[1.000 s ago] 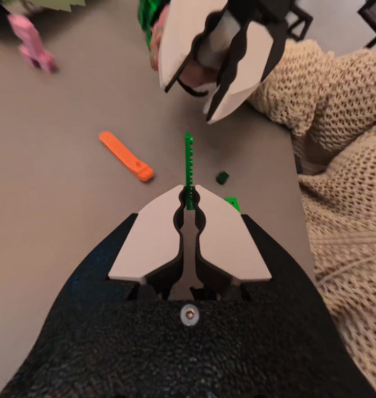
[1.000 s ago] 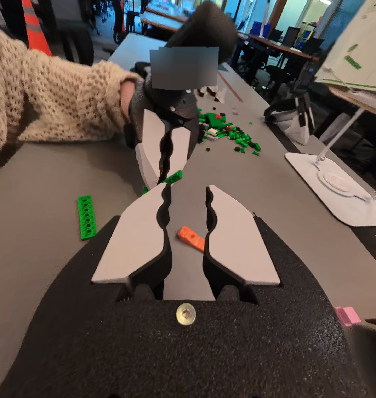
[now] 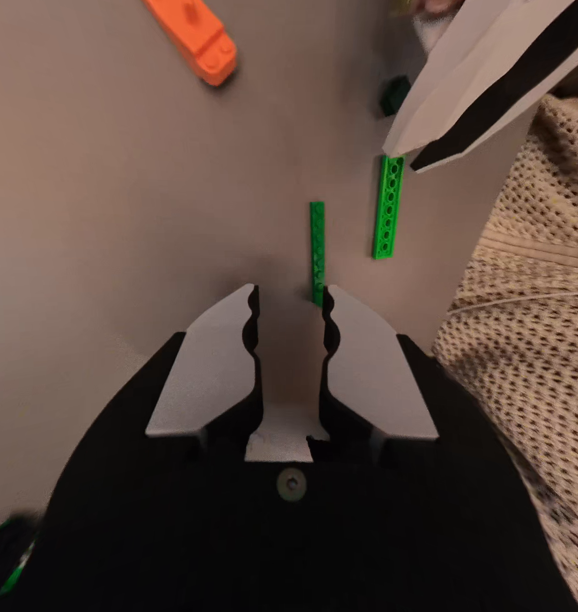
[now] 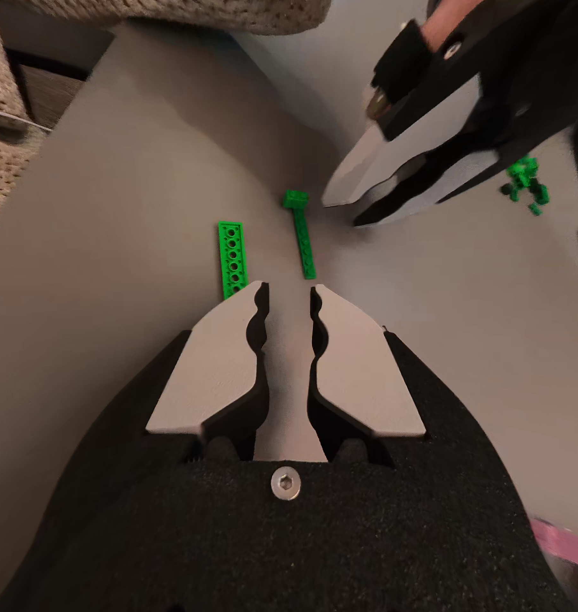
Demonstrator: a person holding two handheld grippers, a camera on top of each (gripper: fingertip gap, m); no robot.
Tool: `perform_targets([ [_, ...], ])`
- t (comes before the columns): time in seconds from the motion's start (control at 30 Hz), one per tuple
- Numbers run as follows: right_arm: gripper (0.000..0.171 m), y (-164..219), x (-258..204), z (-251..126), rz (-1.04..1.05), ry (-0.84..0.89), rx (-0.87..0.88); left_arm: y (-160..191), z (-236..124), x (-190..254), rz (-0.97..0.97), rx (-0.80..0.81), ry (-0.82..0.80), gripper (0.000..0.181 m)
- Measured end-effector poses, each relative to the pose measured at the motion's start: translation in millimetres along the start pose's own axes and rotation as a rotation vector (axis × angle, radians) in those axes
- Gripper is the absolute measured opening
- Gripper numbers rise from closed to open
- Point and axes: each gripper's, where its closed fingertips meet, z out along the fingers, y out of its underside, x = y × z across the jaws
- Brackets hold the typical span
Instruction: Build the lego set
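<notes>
Two hand-held grippers over a grey tabletop with loose green bricks.

Left gripper: jaws apart, empty; narrow bright-green studded plate lies flat, its near end just beside the right fingertip. Right gripper: jaws apart, empty. Wide bright-green plate with round holes lies beside the narrow one, apart. Orange plastic brick separator lies well apart; dark-green small brick near.

Left gripper let go of narrow green strip, now flat on table; right gripper dropped low beside holed strip.
</notes>
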Motion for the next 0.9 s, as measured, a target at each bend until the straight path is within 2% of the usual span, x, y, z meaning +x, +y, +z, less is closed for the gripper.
perform_targets([
  [0.03,0.023,0.2,-5.4,-0.8,0.027,-0.045,0.003,-2.2,-4.7,-2.4,0.012,0.048,-0.044,0.037],
  [0.1,0.023,-0.1,-16.8,-0.7,0.064,-0.126,0.001,-7.3,-15.0,-2.3,0.05,0.17,-0.125,0.038],
  [0.23,0.024,0.0,-26.9,9.0,0.012,-0.151,-0.058,-6.5,-26.8,7.9,0.126,0.38,-0.289,0.038],
  [0.37,0.025,1.5,-31.4,17.2,-0.027,-0.157,-0.131,14.5,-11.3,27.7,0.269,0.396,-0.403,0.039],
  [0.47,0.025,3.1,-32.7,20.7,-0.03,-0.165,-0.158,22.3,-6.8,31.4,0.294,0.432,-0.504,0.038],
  [0.53,0.023,1.3,-35.2,23.0,-0.024,-0.173,-0.164,20.3,-8.5,37.3,0.295,0.509,-0.523,0.037],
  [0.57,0.016,2.3,-35.5,24.0,-0.022,-0.173,-0.173,18.0,-10.4,41.9,0.297,0.559,-0.522,0.037],
  [0.67,0.016,-0.8,-35.3,27.7,-0.024,-0.165,-0.168,9.4,-17.4,57.4,0.319,0.714,-0.531,0.038],
  [0.8,0.016,-12.9,-36.1,27.2,-0.043,-0.134,-0.115,7.6,-12.2,64.7,0.353,0.764,-0.623,0.038],
  [0.9,0.016,-26.6,-40.8,22.3,0.023,-0.173,-0.038,1.6,-9.0,77.6,0.449,0.823,-0.698,0.036],
])
